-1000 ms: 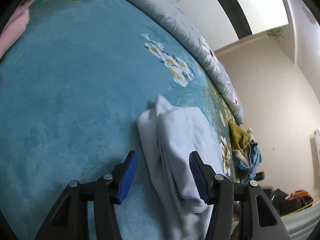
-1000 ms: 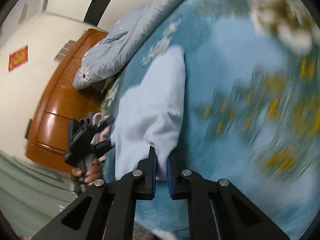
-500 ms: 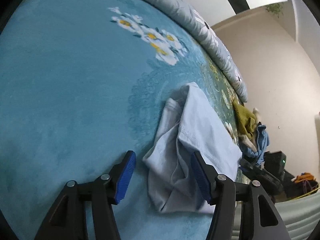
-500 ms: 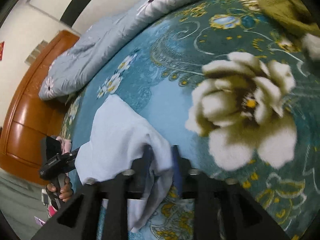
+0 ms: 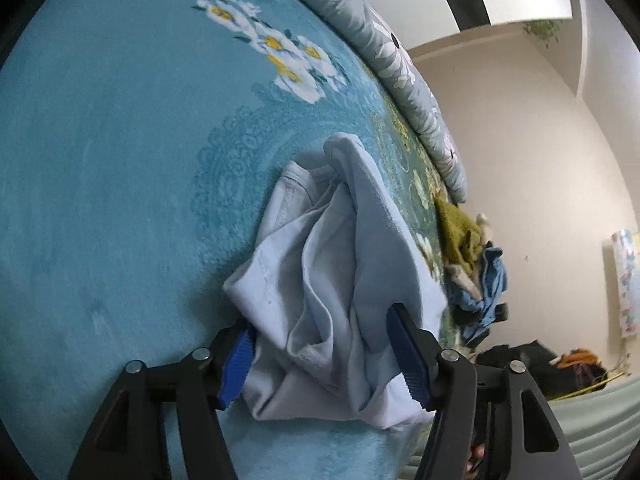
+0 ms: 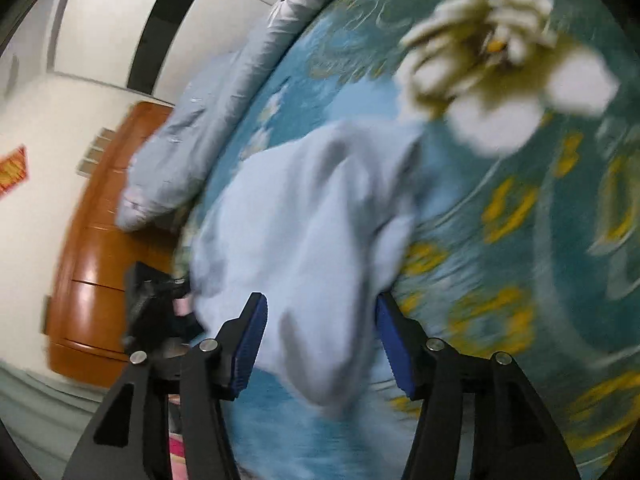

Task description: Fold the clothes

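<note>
My left jaws (image 5: pixel 324 360) stand wide apart, and the pale blue garment (image 5: pixel 340 280) lies bunched in the gap between them on the teal flowered blanket (image 5: pixel 120 160) that covers the bed. The cloth rests against the blue pad of the left finger; whether the right pad touches it I cannot tell. My right jaws (image 6: pixel 320 344) are likewise spread wide, with the same garment (image 6: pixel 304 240) heaped between and ahead of them, gripped by neither finger.

The left view is sharp: it shows the garment's seams and its crumpled folds, a cluster of small white and yellow flowers (image 5: pixel 276 44) on the blanket well beyond it, and a grey quilt (image 5: pixel 400 60) rolled along the far edge of the bed. Past the garment, near the bed's edge, sits a heap of other clothes, olive green (image 5: pixel 460 232) above blue (image 5: pixel 488 288), and farther off a dark pile of things on the floor (image 5: pixel 532 364) by the beige wall.

The right view is blurred, but it gives what the other cannot: a large white flower (image 6: pixel 512 76) printed on the blanket just beyond the garment, the wooden headboard (image 6: pixel 92 260) at the bed's end, and a red paper on the wall (image 6: pixel 12 168). The left gripper's black body (image 6: pixel 152 312) shows there, at the garment's left edge, partly hidden by the cloth.
</note>
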Tool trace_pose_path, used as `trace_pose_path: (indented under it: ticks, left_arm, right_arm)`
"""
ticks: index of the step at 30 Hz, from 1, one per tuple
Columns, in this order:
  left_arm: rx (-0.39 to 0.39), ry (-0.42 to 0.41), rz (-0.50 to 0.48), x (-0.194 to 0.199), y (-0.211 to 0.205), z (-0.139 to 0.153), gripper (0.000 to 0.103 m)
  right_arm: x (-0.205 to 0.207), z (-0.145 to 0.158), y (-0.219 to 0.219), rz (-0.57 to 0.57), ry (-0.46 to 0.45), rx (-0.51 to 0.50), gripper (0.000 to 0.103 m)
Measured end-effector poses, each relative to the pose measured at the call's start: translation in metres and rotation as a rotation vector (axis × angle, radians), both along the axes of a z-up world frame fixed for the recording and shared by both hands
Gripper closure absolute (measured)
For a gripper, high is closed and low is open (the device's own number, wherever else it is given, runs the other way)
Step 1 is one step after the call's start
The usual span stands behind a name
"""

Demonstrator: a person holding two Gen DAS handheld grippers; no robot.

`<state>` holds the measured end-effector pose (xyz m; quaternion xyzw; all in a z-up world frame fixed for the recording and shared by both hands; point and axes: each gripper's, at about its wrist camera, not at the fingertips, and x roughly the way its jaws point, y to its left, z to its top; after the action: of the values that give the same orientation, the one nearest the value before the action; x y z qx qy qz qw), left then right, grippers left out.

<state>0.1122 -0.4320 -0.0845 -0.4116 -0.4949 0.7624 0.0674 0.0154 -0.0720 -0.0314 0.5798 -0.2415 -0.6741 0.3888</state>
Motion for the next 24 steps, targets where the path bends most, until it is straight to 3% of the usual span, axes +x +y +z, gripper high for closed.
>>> trace_pose_path:
  ticks: [1,2,3,5,10,13,19,23,24]
  left_arm:
    - [0.000,-0.002,0.011,0.003,0.000,0.000,0.046]
    - [0.001,-0.009,0.020,0.005,0.000,-0.001,0.050]
    - [0.002,-0.014,0.028,0.008,0.001,-0.002,0.056]
    - [0.010,-0.016,0.033,0.012,0.003,-0.004,0.064]
    - [0.030,-0.009,0.033,0.029,0.017,-0.004,0.074]
    - [0.064,0.014,-0.002,0.043,0.032,0.000,0.076]
    - [0.058,0.050,-0.013,0.061,0.043,0.004,0.076]
    - [0.047,0.033,0.036,0.067,0.037,0.003,0.066]
    - [0.045,0.041,0.051,0.069,0.035,0.004,0.055]
  right_arm:
    - [0.002,0.000,-0.001,-0.010,0.008,0.007,0.055]
    - [0.003,0.000,0.000,-0.018,0.009,0.005,0.074]
    - [0.002,0.000,0.003,-0.025,0.000,-0.008,0.083]
    - [0.001,0.001,0.009,-0.031,-0.019,-0.046,0.092]
    - [0.004,0.015,0.029,-0.025,-0.004,-0.095,0.096]
    - [0.008,0.017,0.045,-0.025,0.001,-0.089,0.097]
    - [0.015,0.020,0.076,-0.025,0.012,-0.077,0.097]
    - [0.014,0.012,0.079,-0.030,0.001,-0.084,0.094]
    - [0.014,0.012,0.079,-0.030,0.010,-0.082,0.094]
